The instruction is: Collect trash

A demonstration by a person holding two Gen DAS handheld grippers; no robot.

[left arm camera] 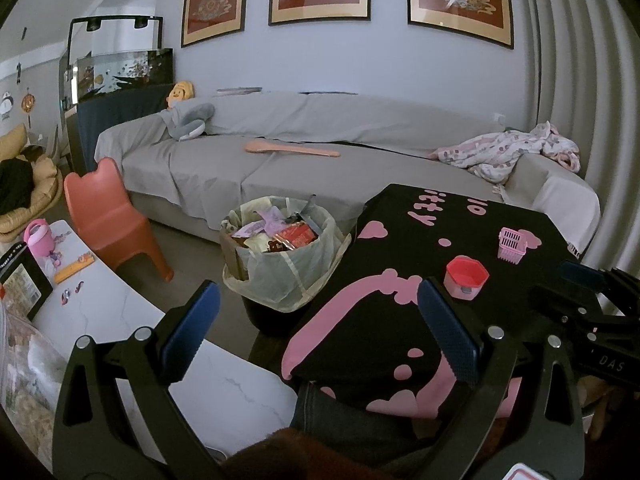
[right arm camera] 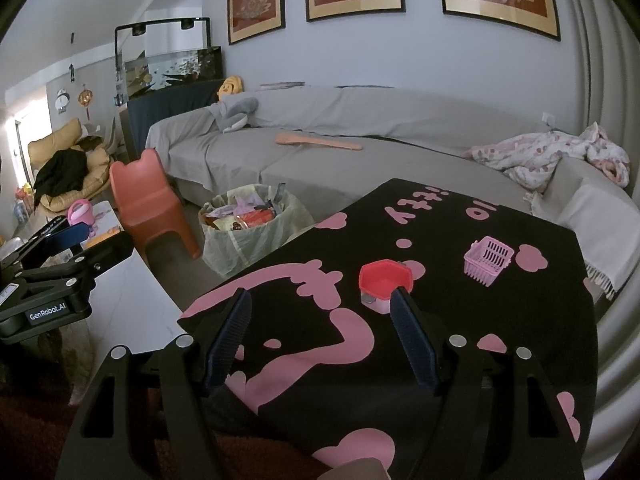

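Left gripper (left arm camera: 320,320): jaws apart, nothing held. Lined trash bin (left arm camera: 286,252) on the floor directly ahead between the fingers, packed with wrappers. Black-and-pink cloth (left arm camera: 420,320) under and beyond the right finger.

Right gripper (right arm camera: 320,328): jaws apart, nothing held, above the same cloth. Red cup (right arm camera: 385,284) just beyond the right fingertip, touching or just short of it; pink basket (right arm camera: 489,260) farther ahead-right. Trash bin ahead-left, past the cloth edge
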